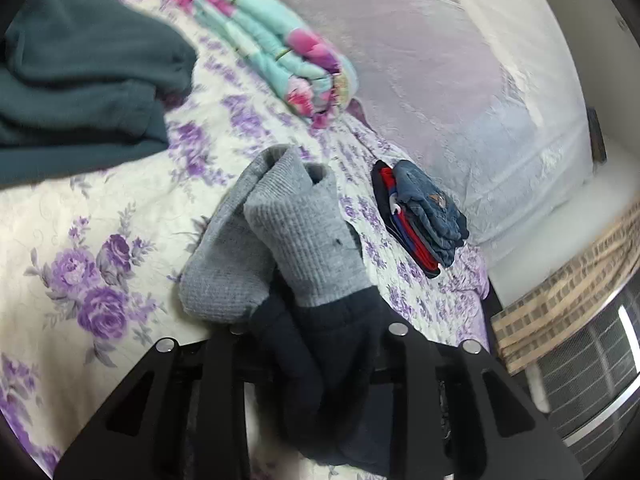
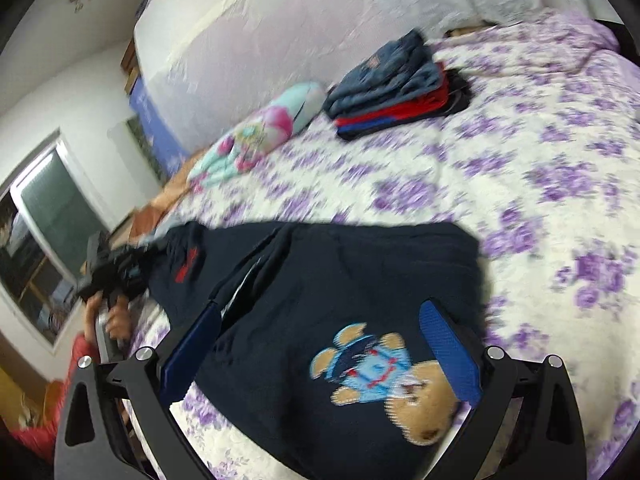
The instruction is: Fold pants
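Observation:
Dark navy pants (image 2: pixel 340 272) lie flat on the floral bedspread (image 2: pixel 520 160), with a teddy bear print (image 2: pixel 384 376) nearest the right wrist camera. My right gripper (image 2: pixel 320 306) hovers open over the bear end, its blue pads (image 2: pixel 448 356) wide apart on either side of the cloth. In the left wrist view the pants' grey ribbed cuffs (image 1: pixel 304 232) stick up ahead of my left gripper (image 1: pixel 312 332). It is shut on the navy leg fabric just below them. The left gripper (image 2: pixel 108 268) also shows in the right wrist view, held by a hand at the pants' far left end.
A stack of folded clothes (image 1: pixel 424 208) (image 2: pixel 396 80) with jeans on top sits on the bed by the white curtain (image 2: pixel 280 20). A folded floral quilt (image 1: pixel 272 48) (image 2: pixel 260 132) lies nearby. A teal garment (image 1: pixel 80 80) lies at the upper left. Beyond the bed edge stands a grilled appliance (image 1: pixel 592 360).

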### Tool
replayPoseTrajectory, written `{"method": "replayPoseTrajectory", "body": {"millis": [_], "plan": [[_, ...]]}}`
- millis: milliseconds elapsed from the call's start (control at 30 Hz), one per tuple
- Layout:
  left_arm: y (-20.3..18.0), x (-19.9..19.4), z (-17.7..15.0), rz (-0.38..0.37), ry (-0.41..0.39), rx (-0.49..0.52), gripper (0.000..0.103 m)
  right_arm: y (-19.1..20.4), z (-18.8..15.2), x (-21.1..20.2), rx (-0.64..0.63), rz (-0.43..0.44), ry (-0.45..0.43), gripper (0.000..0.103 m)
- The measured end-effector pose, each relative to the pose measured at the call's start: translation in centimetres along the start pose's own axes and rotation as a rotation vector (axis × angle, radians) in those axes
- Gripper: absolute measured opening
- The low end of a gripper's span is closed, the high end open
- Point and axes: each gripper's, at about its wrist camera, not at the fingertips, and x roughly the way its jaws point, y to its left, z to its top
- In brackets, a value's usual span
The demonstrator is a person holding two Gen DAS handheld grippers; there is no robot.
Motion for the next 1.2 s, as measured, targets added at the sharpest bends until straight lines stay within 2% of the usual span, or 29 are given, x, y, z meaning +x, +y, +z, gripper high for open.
{"method": "replayPoseTrajectory", "body": {"millis": [133, 167, 233, 300, 400, 467, 533, 600, 667, 767, 833, 867, 900, 1000, 1100, 1200], "plan": [[-1.4, -0.7, -0.6, 0.043, -0.03, 0.078, 0.027, -1.1, 0.1, -0.8, 0.059, -0.024, -0.042, 0.1], [-1.6, -0.9, -0.7, 0.051, -0.035, 0.085, 0.027, -1.1, 0.1, -0.4, 0.063, -0.064, -0.024, 0.1], [-1.9, -1.5, -1.0, 0.047, -0.042, 0.094, 0.027, -0.6, 0.1, 1.7, 0.029, -0.181, 0.075, 0.1], [-2.9, -2.2, -1.4, 0.052, -0.047, 0.136, 0.026, 0.3, 0.1, 3.7, -0.032, -0.244, 0.169, 0.1], [-5.7, -3.6, -2.1, 0.057, -0.058, 0.238, 0.025, 1.3, 0.0, 4.4, -0.09, -0.301, 0.188, 0.1], [-7.9, -4.4, -2.3, 0.037, -0.066, 0.295, 0.025, 0.8, 0.1, 3.9, -0.061, -0.263, 0.167, 0.1], [-10.5, -5.0, -2.6, 0.009, -0.066, 0.352, 0.025, -0.2, 0.5, 1.8, 0.0, -0.192, 0.096, 0.1], [-12.7, -5.2, -2.9, -0.013, -0.06, 0.398, 0.024, -0.9, 0.9, -0.6, 0.008, -0.185, 0.04, 0.1], [-14.9, -5.2, -3.3, -0.03, -0.052, 0.442, 0.024, -1.2, 1.3, -2.5, -0.035, -0.249, 0.006, 0.1], [-18.4, -4.6, -4.1, -0.062, -0.036, 0.507, 0.024, -2.3, 1.0, -4.8, -0.121, -0.464, -0.065, 0.1], [-20.9, -3.6, -5.0, -0.085, -0.016, 0.554, 0.024, -3.9, 0.6, -5.1, -0.09, -0.506, -0.072, 0.1], [-22.0, -3.1, -5.4, -0.092, -0.007, 0.573, 0.024, -5.1, 0.5, -5.1, -0.033, -0.474, -0.052, 0.1], [-23.5, -2.3, -6.2, -0.1, 0.01, 0.6, 0.024, -6.8, 0.4, -5.2, 0.056, -0.385, -0.036, 0.1], [-26.1, -0.3, -8.4, -0.117, 0.058, 0.651, 0.024, -9.7, 0.5, -6.1, 0.187, -0.275, -0.085, 0.1], [-27.9, 1.8, -11.2, -0.128, 0.12, 0.691, 0.024, -10.6, 0.3, -6.7, 0.234, -0.223, -0.119, 0.1], [-29.4, 3.8, -14.6, -0.144, 0.179, 0.735, 0.024, -10.5, 0.2, -6.9, 0.231, -0.208, -0.131, 0.1]]}}
